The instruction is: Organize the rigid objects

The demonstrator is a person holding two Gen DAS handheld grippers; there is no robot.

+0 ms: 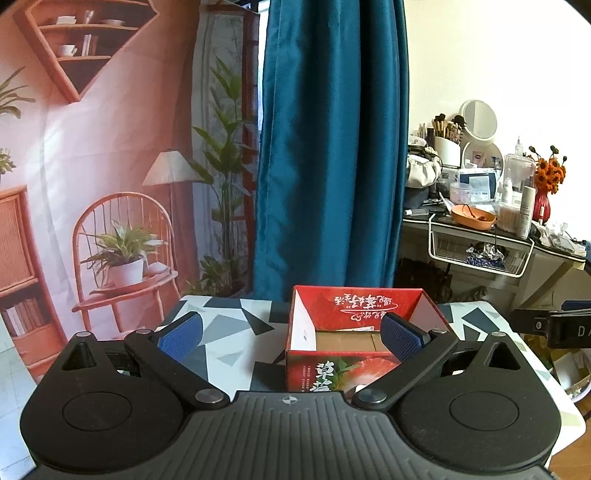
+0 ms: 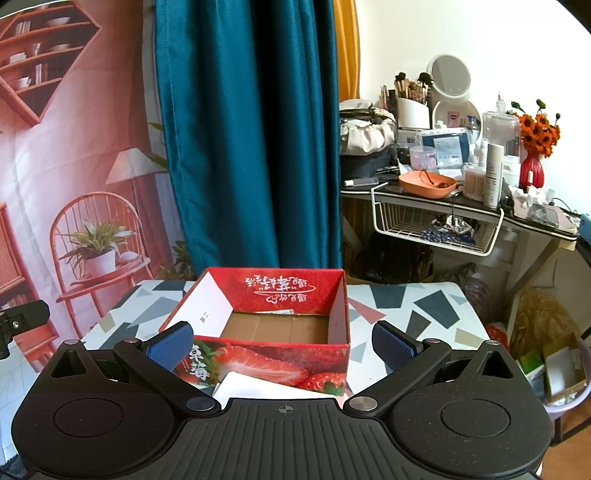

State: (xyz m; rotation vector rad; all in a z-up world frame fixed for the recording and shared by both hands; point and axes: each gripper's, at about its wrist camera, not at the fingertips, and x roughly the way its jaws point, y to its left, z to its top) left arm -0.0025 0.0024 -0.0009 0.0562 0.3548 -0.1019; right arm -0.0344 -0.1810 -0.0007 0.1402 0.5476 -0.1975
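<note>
Spread fingers [image 2: 170,347] frame the strawberry box [image 2: 273,332]

Teal curtain [image 2: 251,129] centre, daylight at its edge; printed backdrop [image 2: 74,166] of shelves, chair, lamp on left; white wall [image 2: 461,33] right; cluttered vanity desk [image 2: 461,210] with round mirror [image 2: 448,75], wire basket [image 2: 436,229] under it.

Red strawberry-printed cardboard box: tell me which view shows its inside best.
The right wrist view: the red strawberry-printed cardboard box sits centred, its bare brown floor visibly empty. In the left wrist view the box is off-centre, and the left gripper's blue finger pad covers part.
</note>
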